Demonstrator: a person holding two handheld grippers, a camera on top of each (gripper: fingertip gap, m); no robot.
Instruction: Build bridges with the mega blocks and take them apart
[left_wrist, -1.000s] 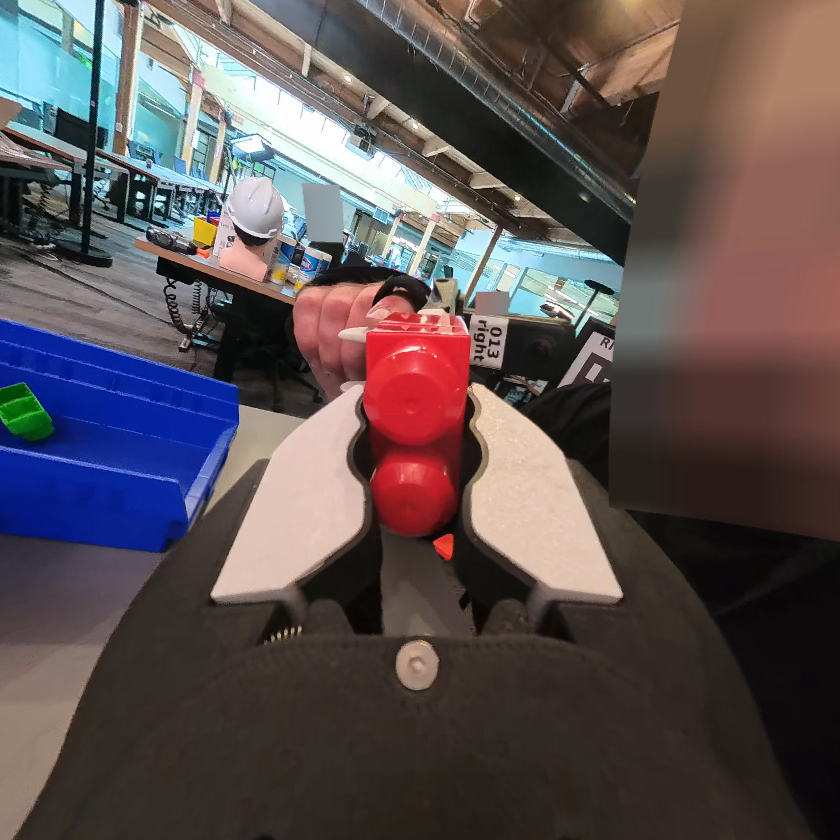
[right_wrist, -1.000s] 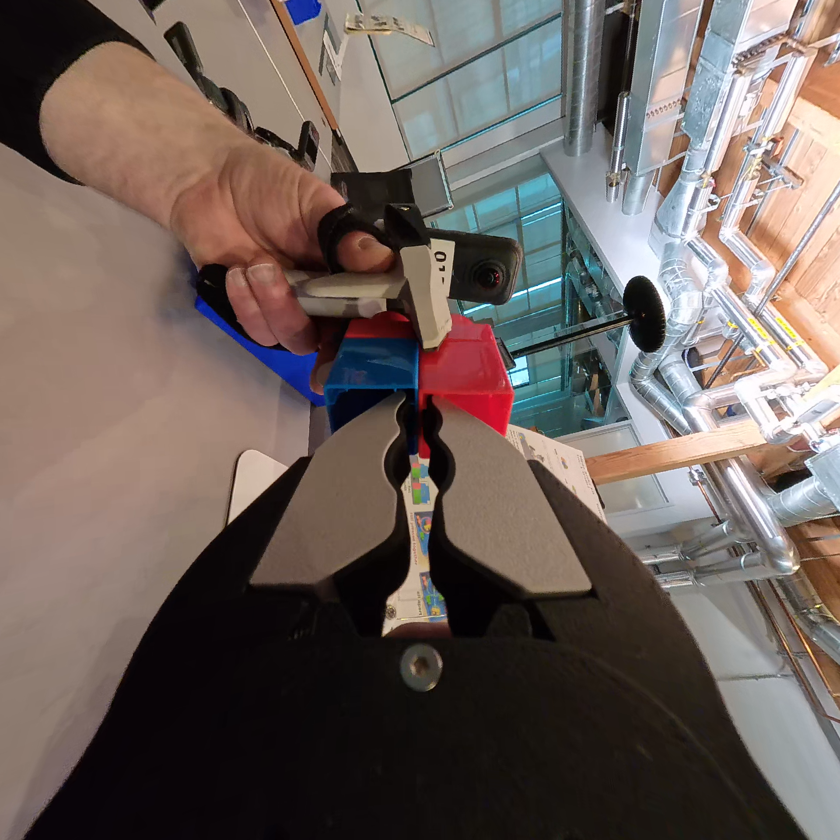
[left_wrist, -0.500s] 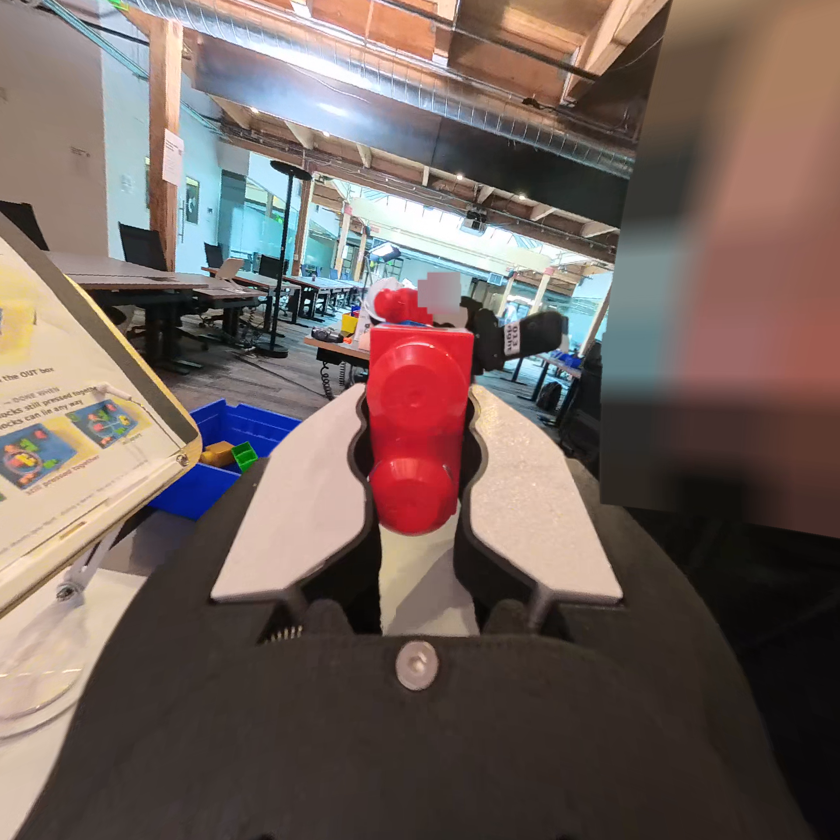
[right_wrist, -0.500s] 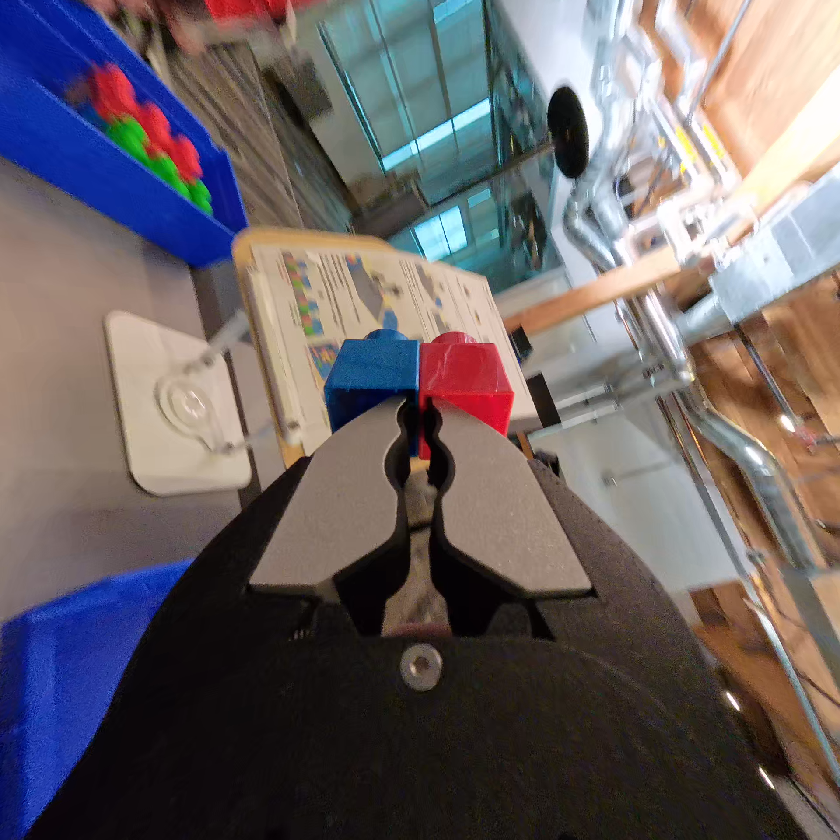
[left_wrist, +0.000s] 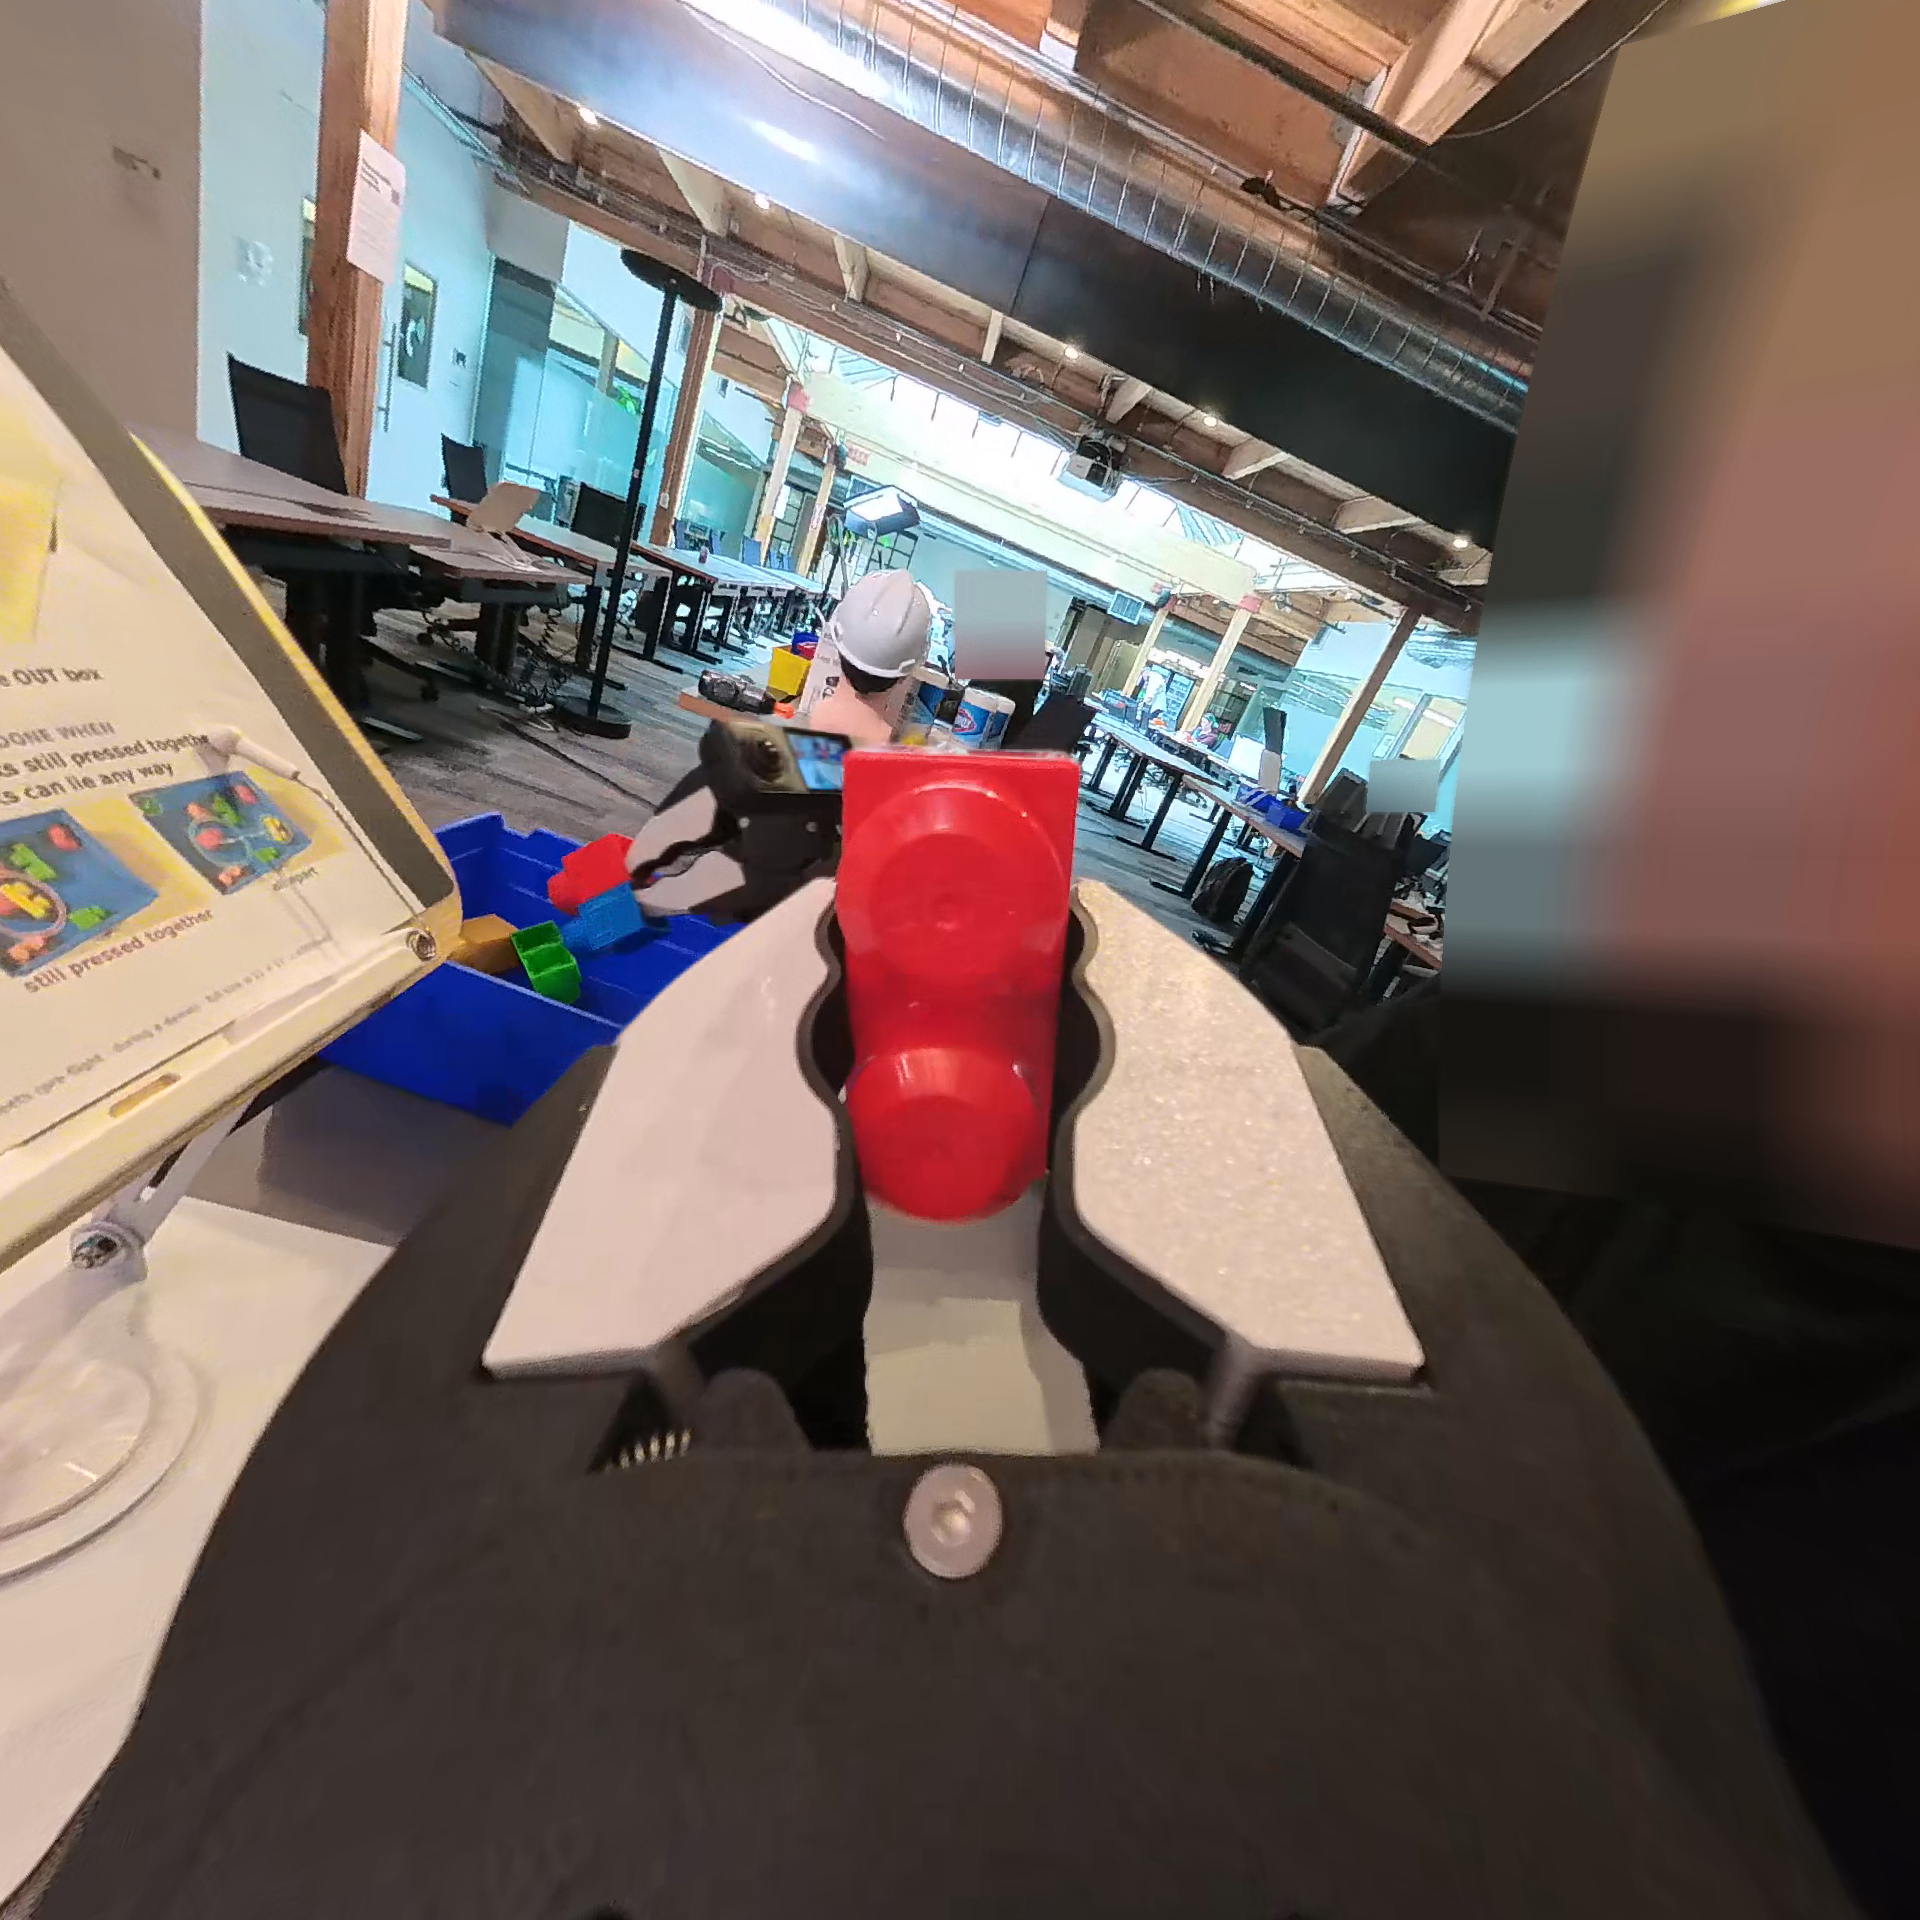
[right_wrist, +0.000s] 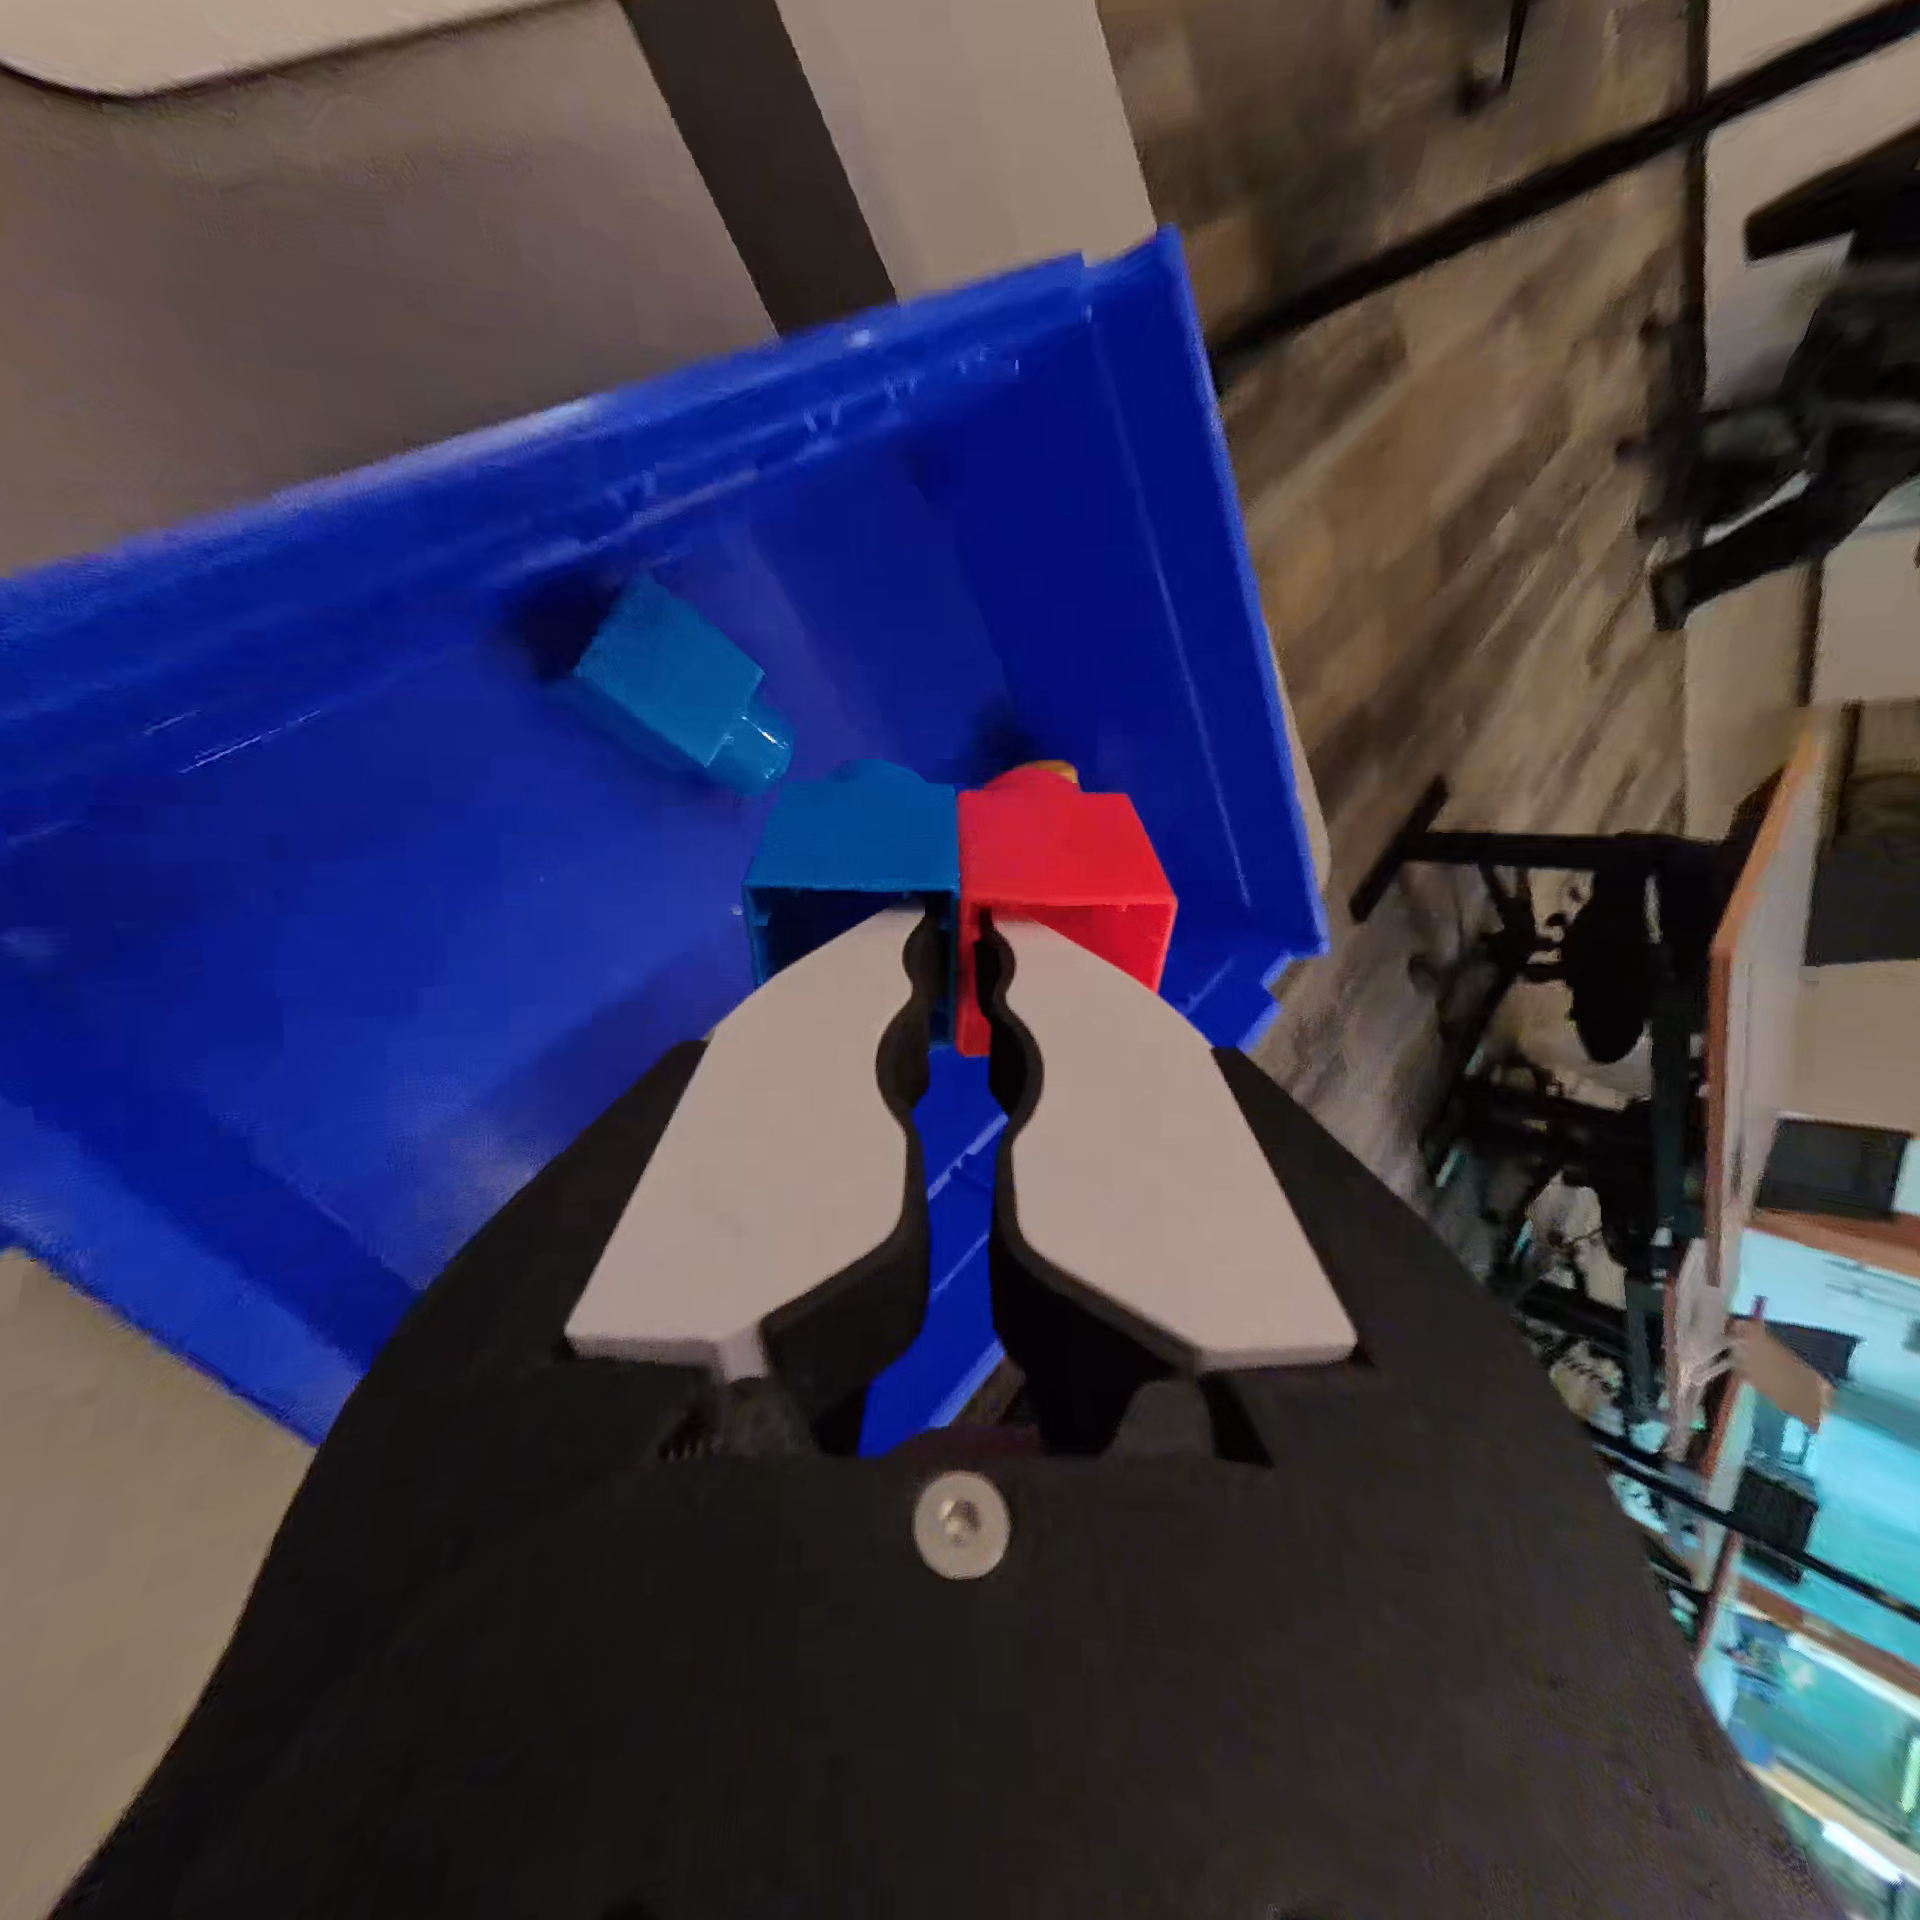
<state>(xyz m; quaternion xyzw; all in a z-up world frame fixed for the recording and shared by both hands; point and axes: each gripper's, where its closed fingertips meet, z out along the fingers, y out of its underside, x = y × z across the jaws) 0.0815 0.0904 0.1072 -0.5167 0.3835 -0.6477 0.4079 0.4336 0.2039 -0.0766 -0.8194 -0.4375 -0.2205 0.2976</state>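
Our right gripper pinches the touching walls of a blue block and red block over the blue bin; we part the fingers low so both land inside. Our left gripper clamps a red two-stud block.

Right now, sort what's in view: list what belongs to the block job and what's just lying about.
Job:
- red two-stud block clamped in the left hand-held gripper
- blue block and red block side by side at the right hand-held gripper
- blue bin with loose blue block, green block

Lying about:
- instruction sheet stand
- white hard hat
- distant desks
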